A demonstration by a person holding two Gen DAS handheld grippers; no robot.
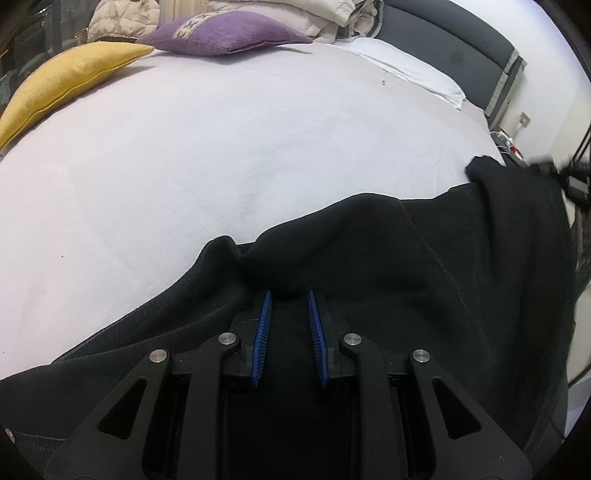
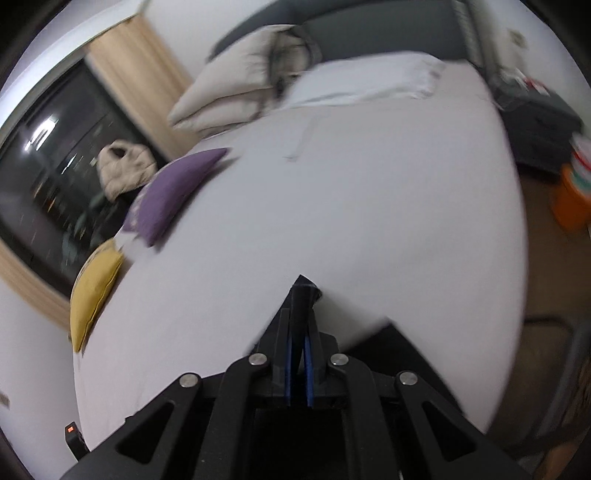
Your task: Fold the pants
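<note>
The black pants [image 1: 424, 258] lie along the near edge of the white bed [image 1: 221, 147], stretched from left to right. My left gripper [image 1: 290, 295] hangs just over the cloth with its blue pads apart, a fold of fabric bulging at the tips. My right gripper [image 2: 300, 295] is shut on a corner of the black pants [image 2: 399, 347], raised above the bed; more black cloth hangs below it. The right gripper also shows, blurred, at the far right of the left wrist view [image 1: 554, 168], holding the lifted corner.
A yellow pillow [image 1: 62, 85] and a purple pillow [image 1: 225, 33] lie at the bed's far left. Folded beige bedding [image 2: 236, 85] and a white pillow [image 2: 369, 81] sit by the dark headboard [image 1: 461, 48]. A nightstand [image 2: 535, 129] and an orange bin [image 2: 572, 199] stand right of the bed.
</note>
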